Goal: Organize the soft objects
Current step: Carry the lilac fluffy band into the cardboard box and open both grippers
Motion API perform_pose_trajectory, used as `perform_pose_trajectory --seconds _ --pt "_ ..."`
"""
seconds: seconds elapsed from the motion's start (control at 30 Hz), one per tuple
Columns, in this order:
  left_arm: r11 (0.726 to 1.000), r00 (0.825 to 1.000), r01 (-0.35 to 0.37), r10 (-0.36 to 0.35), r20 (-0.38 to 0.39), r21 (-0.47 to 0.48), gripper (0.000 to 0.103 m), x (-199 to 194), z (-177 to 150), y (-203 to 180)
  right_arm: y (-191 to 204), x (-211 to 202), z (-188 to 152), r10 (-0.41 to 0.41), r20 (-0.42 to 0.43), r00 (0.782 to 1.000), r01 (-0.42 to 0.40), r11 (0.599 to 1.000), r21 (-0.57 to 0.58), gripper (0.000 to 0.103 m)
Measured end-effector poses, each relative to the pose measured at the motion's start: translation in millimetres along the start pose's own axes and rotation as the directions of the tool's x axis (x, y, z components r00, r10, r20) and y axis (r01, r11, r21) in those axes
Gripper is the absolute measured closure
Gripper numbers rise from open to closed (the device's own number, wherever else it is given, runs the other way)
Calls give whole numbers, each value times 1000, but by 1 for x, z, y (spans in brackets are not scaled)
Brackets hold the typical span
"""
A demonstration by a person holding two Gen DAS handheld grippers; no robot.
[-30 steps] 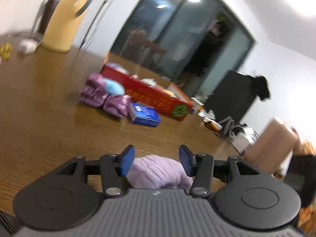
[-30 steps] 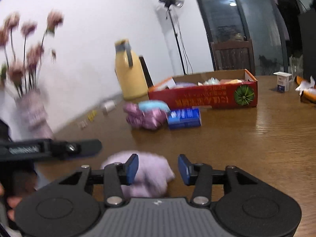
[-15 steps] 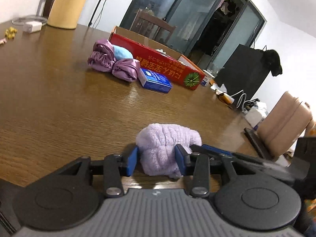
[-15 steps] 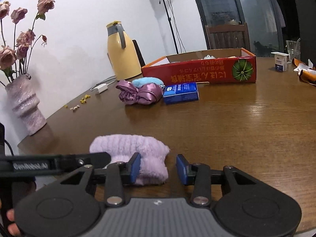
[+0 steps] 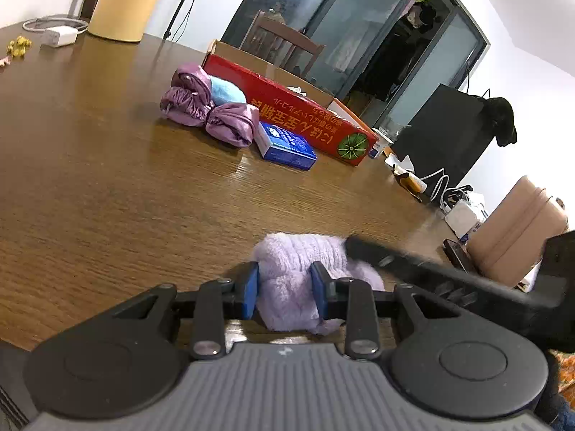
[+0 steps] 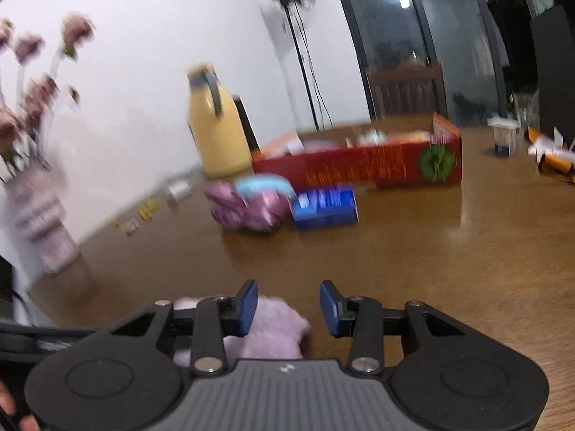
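Left tool (image 5: 284,289) pinching lilac towel (image 5: 298,269)

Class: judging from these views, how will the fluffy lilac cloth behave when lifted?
The fluffy lilac cloth bulges around the left gripper, so probably soft and compressible. Its loose end would likely droop. The fuzzy pile suggests it's light and unlikely to slip.

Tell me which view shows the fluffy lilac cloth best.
The left wrist view: the lilac cloth is sharp there, pinched by the left hand-held gripper at the table edge. The right wrist view is blurred and shows only a part beside the open right hand-held gripper.
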State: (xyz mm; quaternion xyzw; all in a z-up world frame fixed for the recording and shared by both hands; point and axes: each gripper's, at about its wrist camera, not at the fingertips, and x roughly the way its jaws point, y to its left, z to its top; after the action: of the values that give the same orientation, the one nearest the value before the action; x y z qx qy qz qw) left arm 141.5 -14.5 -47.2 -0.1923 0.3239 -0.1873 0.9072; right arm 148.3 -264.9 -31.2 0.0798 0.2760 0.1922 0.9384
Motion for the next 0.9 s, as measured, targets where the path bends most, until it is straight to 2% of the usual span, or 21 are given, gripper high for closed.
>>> perform_pose_trajectory --seconds 0.03,0.13,0.3,0.37,0.4,0.43,0.47,0.57,0.67,0.77,0.9 --pt "1000 1000 -3 3 4 0 69 -1 1 0 1 5 -3 -7 -23 1000 7 1000 3 67" --pt "1000 1000 18 -18 5 -17 64 -5 4 1 4 4 -12 -22 -17 1000 22 1000 -8 68" --pt "1000 999 23 -23 -24 -22 71 2 7 2 5 3 -17 -36 -20 999 36 999 -23 68" --pt "1000 999 25 -25 -22 -9 73 2 8 1 6 4 -16 -35 -31 999 34 999 -35 75" --pt "1000 1000 24 -24 -20 3 75 2 8 0 6 4 -15 -18 -38 999 16 999 -37 90" --pt "1000 1000 24 -24 -16 16 75 2 10 -2 6 5 -13 20 -43 999 -21 999 -35 91" --pt "999 999 36 -36 -1 32 76 1 14 -4 9 5 -13 9 -36 999 -11 999 -51 92" --pt "986 988 118 -129 86 119 77 -7 40 -16 13 5 -2 18 3 1000 -17 997 -81 92" --pt "969 972 109 -150 180 221 77 -4 90 -28 6 3 44 47 110 993 -39 997 -71 92" --pt "962 957 112 -172 233 248 77 23 160 -28 0 19 107 62 203 977 -37 992 -122 91" --pt "972 965 95 -143 219 214 77 78 236 -19 -14 72 182 39 259 965 -5 991 -133 91"
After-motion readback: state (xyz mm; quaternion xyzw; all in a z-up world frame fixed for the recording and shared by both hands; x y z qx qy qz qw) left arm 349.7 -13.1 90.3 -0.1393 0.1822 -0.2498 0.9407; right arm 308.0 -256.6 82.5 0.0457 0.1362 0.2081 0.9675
